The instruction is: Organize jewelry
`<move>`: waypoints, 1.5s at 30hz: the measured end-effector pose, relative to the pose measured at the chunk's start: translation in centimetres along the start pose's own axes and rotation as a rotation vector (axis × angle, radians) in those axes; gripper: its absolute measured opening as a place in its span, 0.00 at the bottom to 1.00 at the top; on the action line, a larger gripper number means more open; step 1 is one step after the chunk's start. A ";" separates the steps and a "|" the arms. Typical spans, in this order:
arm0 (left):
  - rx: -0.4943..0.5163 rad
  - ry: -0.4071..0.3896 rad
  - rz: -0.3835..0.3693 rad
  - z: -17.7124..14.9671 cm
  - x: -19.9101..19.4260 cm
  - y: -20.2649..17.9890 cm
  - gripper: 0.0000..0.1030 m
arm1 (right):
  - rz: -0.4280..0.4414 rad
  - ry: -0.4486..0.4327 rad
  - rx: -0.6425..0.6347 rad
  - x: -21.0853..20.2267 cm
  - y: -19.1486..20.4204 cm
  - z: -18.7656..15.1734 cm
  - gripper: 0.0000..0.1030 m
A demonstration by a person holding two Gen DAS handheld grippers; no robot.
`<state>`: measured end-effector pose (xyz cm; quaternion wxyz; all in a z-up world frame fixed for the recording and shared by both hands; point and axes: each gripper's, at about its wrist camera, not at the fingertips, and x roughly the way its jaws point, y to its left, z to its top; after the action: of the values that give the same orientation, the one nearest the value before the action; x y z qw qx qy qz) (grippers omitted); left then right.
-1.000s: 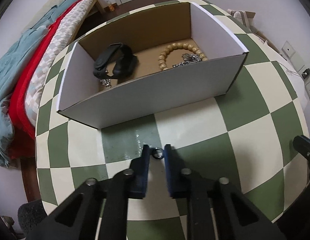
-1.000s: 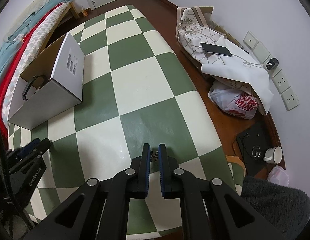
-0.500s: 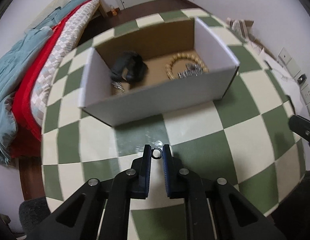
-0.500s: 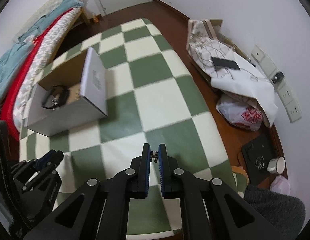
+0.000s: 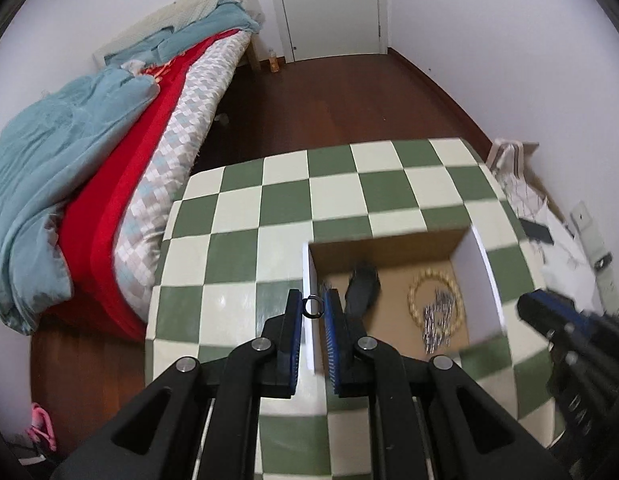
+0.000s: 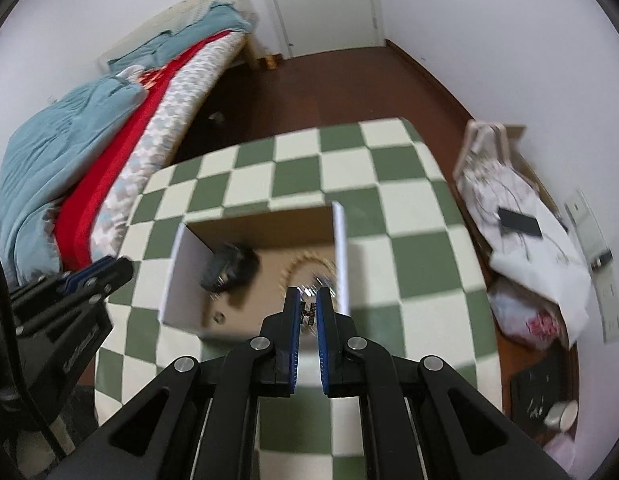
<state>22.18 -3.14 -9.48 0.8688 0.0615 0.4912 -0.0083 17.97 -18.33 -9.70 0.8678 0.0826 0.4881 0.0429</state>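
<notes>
A home bedroom: a bed with rumpled blue quilt and red blanket [image 5: 89, 184] stands along the white wall, a white panelled door [image 5: 329, 4] closes the far end, and dark reddish wooden flooring [image 5: 329, 108] surrounds a green-and-cream checkered table [image 5: 237, 216].

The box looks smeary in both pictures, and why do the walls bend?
Left wrist view: the box and beads are motion-blurred, while the left tool and its ring stay sharp. Right wrist view: the box is smeared too, the right tool crisp. The fisheye lens curves the walls.
</notes>
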 end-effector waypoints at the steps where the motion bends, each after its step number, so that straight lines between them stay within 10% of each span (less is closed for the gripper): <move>1: -0.005 0.003 -0.003 0.3 0.3 0.2 0.08 | 0.008 -0.001 -0.010 0.4 0.5 0.7 0.08; 23: -0.039 0.110 -0.139 1.7 4.1 -0.6 0.09 | 0.072 0.110 -0.062 5.9 0.6 2.4 0.08; 28: -0.059 0.102 -0.138 2.0 3.8 -0.5 0.27 | 0.102 0.125 -0.065 6.0 0.3 2.3 0.10; 30: -0.061 0.089 -0.117 2.2 3.5 -0.3 0.93 | 0.093 0.129 -0.070 5.9 0.2 2.3 0.28; 31: -0.062 0.079 -0.116 2.2 3.3 -0.1 1.00 | 0.086 0.127 -0.072 5.9 0.2 2.3 0.59; 33: -0.063 0.060 -0.101 2.3 2.9 0.2 1.00 | 0.066 0.120 -0.079 5.5 0.1 2.2 0.88; 45: -0.103 -0.019 -0.017 1.0 -0.2 1.9 1.00 | -0.185 0.098 -0.024 2.8 -2.1 1.4 0.99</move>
<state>23.04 -1.38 -8.64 0.8753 0.0125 0.4833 0.0090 20.64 -20.15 -11.77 0.8440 0.0247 0.5351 -0.0277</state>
